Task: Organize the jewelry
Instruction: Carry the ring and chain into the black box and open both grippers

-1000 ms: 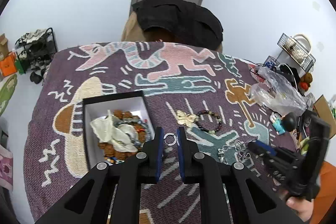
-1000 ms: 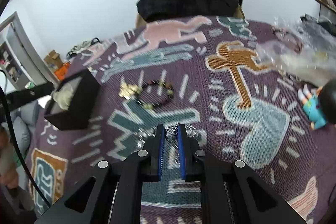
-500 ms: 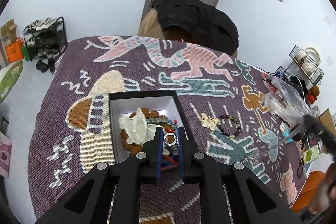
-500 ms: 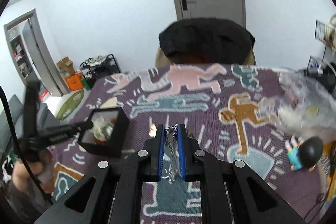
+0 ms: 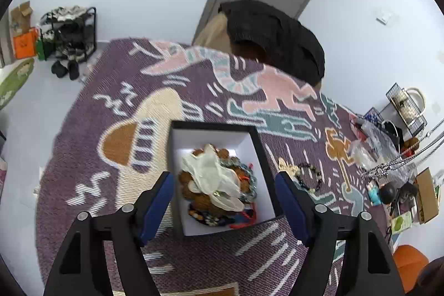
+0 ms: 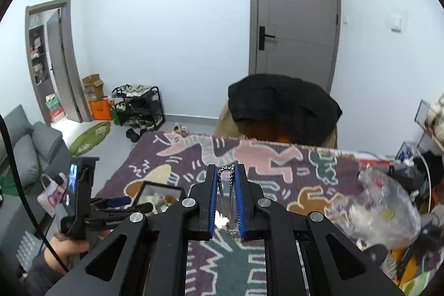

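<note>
Left gripper point(image 5: 224, 196) is sitting wide over the black box point(image 5: 256, 140); its jaws have just been opening and nothing is pinched between them. Blue pads are straddling the box's near end, clear of its walls.

Box is lying on the purple patterned cloth point(image 5: 116, 90), roughly mid-table toward the near edge. White interior is holding a pile of brown wooden beads point(image 5: 201, 200), blue-green beads, a red cord and a crumpled whitish pouch point(image 5: 213, 176) on top. The small ring cannot be picked out in the pile.

Right of the box, on the cloth: gold butterfly piece point(image 5: 285, 167) touching the dark bead bracelet point(image 5: 309, 176). Still loose, not boxed.

Right gripper point(image 6: 226, 193) is clamped narrow on the silver chain necklace point(image 6: 225, 185); the chain is looping over between the fingertips and hanging down between the pads, off the cloth. In the left view the same chain is stretching across the right edge in mid-air.

Further right: clear plastic bag point(image 6: 388, 201) and a small figurine near the table's right edge.

Far edge: chair with a black garment point(image 6: 283, 101) draped over it, grey door point(image 6: 294, 13) behind.
</note>
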Tool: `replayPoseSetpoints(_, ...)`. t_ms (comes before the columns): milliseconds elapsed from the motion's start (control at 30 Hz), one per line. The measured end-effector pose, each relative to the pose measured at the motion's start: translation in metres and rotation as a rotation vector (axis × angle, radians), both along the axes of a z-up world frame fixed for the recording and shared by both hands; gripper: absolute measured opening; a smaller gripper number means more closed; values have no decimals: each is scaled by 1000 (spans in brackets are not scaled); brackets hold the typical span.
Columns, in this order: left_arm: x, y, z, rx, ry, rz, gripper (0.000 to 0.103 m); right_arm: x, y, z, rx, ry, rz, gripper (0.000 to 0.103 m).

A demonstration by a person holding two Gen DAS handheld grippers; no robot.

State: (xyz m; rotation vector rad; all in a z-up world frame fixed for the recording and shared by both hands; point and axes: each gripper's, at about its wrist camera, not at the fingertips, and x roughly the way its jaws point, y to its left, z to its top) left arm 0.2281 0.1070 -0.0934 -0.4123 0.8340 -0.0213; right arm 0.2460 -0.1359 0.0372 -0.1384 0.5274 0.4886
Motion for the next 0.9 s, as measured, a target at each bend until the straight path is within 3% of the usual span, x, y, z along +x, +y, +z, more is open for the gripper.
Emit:
replayPoseSetpoints(333,-25,31,11,-26,-42,44,76,-2,54,10,-27,-13,90,13)
replayPoseSetpoints(867,-51,69,-16,-78,-16,79,76,28,137,-38,-34,59,149,14)
replayPoseSetpoints(900,-52,71,-18,-82,-13,83,76,32,140,-43,-41,82,148,21)
